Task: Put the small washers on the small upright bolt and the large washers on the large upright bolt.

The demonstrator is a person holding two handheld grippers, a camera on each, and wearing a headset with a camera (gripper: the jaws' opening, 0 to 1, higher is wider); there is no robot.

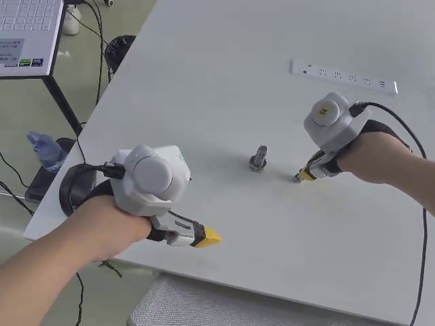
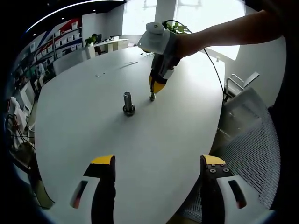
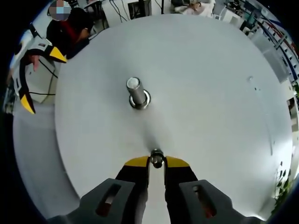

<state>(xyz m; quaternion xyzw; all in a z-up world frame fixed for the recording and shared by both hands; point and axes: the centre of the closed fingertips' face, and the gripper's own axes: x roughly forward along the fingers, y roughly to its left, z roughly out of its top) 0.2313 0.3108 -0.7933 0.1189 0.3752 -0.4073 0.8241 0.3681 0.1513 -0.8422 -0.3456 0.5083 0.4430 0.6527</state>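
The large upright bolt (image 1: 258, 158) (image 2: 128, 102) (image 3: 137, 93) stands mid-table with a wider metal ring at its base. To its right, the small bolt (image 1: 298, 178) (image 2: 152, 97) (image 3: 157, 159) sits between the yellow tips of my right gripper (image 1: 302, 176) (image 2: 156, 88) (image 3: 157, 162), which points down at the table and is shut on it. Whether a washer is on the small bolt I cannot tell. My left gripper (image 1: 207, 236) (image 2: 156, 164) (image 3: 41, 78) hovers near the table's front edge, open with nothing between its fingers (image 2: 100, 169).
A white power strip (image 1: 343, 76) lies at the far right of the white table (image 1: 204, 88). A laptop (image 1: 27, 30) on a stand and a water bottle (image 1: 44, 151) are off the left edge. A mesh chair (image 1: 204, 305) (image 2: 247, 126) is at the front.
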